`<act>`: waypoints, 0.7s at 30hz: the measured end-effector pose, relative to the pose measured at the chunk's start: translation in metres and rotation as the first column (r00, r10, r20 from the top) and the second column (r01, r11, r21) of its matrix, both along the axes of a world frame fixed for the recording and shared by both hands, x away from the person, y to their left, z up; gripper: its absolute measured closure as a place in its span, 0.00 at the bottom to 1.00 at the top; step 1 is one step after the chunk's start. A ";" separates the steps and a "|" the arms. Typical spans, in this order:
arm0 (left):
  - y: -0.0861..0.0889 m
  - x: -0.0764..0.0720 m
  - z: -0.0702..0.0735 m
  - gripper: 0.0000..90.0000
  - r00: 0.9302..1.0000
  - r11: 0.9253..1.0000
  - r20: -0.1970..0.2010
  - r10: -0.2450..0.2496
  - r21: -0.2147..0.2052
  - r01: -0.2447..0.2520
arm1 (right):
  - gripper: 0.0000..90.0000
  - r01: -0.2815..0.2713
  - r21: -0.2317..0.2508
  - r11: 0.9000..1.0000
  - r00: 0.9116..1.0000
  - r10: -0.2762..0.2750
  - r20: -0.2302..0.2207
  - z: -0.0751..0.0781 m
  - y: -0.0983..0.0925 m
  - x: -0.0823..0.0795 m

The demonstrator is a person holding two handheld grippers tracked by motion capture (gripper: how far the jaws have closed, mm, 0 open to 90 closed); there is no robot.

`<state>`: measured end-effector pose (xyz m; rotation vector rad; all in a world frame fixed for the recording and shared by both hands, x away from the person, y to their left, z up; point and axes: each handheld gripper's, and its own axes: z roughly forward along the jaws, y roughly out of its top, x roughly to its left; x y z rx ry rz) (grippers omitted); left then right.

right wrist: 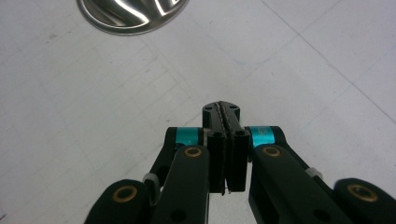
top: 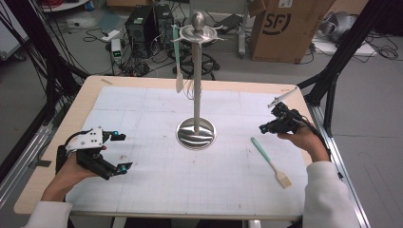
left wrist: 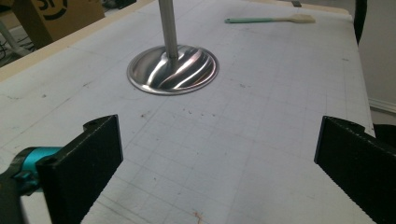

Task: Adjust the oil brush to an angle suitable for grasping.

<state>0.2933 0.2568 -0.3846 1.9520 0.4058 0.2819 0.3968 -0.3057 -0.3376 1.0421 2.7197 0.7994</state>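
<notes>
The desk (top: 90, 95) has a pale wooden top, and a white gridded mat (top: 142, 123) covers most of it, marked with small dark specks. Near the middle of the mat stands a metal stand (top: 196, 133) on a round, shiny base with an upright pole. To its right, nearer the near edge, a spatula (top: 271, 162) lies flat on the mat, green handle pointing far-left, pale blade near-right, well apart from the base.

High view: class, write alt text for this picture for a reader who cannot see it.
A person's two hands each hold a tool over a gridded white table: the left tool open, the right tool shut. A steel stand rises mid-table with one spatula hanging from its top, and a green-handled spatula lies near the right hand.
</notes>
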 end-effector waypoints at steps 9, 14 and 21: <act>0.001 0.000 0.000 0.02 1.000 1.000 -0.003 0.003 0.000 -0.003 | 0.99 0.062 -0.014 0.998 0.997 -0.063 -0.046 -0.030 -0.003 0.007; 0.001 0.000 0.000 0.02 1.000 1.000 -0.002 0.004 0.001 -0.004 | 0.99 0.076 -0.014 0.997 0.995 -0.077 -0.058 -0.040 -0.005 0.010; 0.000 -0.001 0.000 0.02 1.000 1.000 0.000 0.004 0.003 -0.004 | 0.99 0.105 -0.052 0.993 0.991 -0.109 -0.072 -0.051 -0.005 0.013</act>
